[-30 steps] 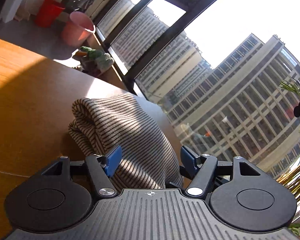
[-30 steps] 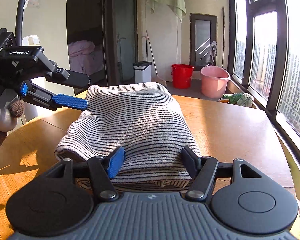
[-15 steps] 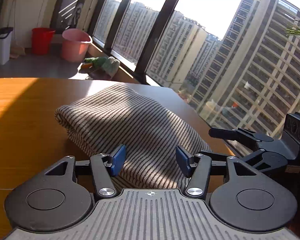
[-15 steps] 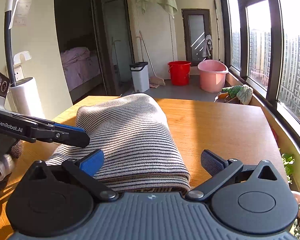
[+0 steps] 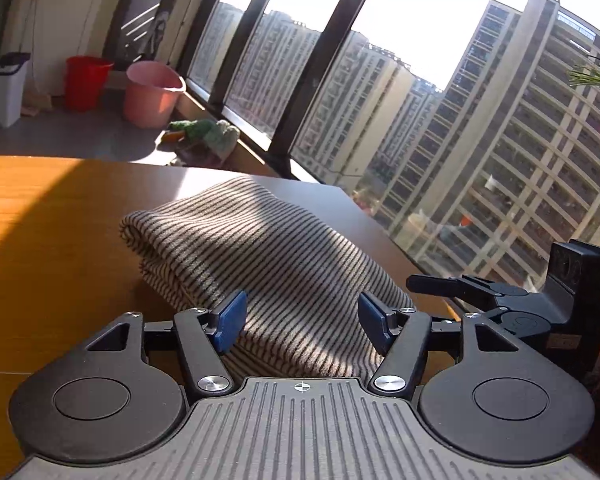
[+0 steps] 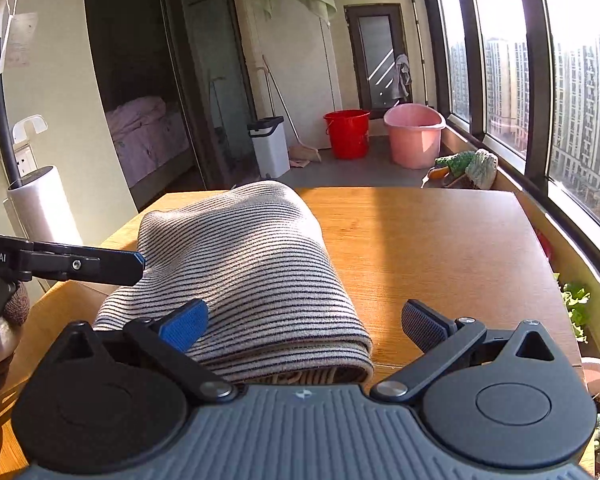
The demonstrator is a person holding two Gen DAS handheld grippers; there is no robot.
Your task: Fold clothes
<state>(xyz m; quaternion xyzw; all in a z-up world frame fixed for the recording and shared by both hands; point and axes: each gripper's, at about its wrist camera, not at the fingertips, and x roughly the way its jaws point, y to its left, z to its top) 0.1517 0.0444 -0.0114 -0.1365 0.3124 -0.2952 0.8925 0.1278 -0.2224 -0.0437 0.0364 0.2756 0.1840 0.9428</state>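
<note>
A folded grey-and-black striped garment [image 5: 268,248] lies as a thick bundle on the wooden table [image 5: 40,240]. My left gripper [image 5: 302,320] is at one end of it; its jaws are opening with the cloth between the blue pads, which do not clamp it. My right gripper [image 6: 304,326] stands wide open at the neighbouring edge of the garment [image 6: 240,264], its right pad over bare table [image 6: 440,248]. One of the left gripper's fingers [image 6: 100,266] reaches the bundle's left side. One of the right gripper's fingers [image 5: 432,282] shows beside the cloth.
The table's right edge runs close along a big window. Beyond the far edge stand a red bucket [image 6: 347,134], a pink tub [image 6: 414,136] and a white bin [image 6: 270,146]. A green bundle [image 6: 466,164] lies on the sill. Potted plants [image 6: 576,308] grow at right.
The right jaws, narrow around the cloth's edge a second ago, have spread wide. The left gripper has rolled level; its jaws narrowed, then widened. The garment stays put.
</note>
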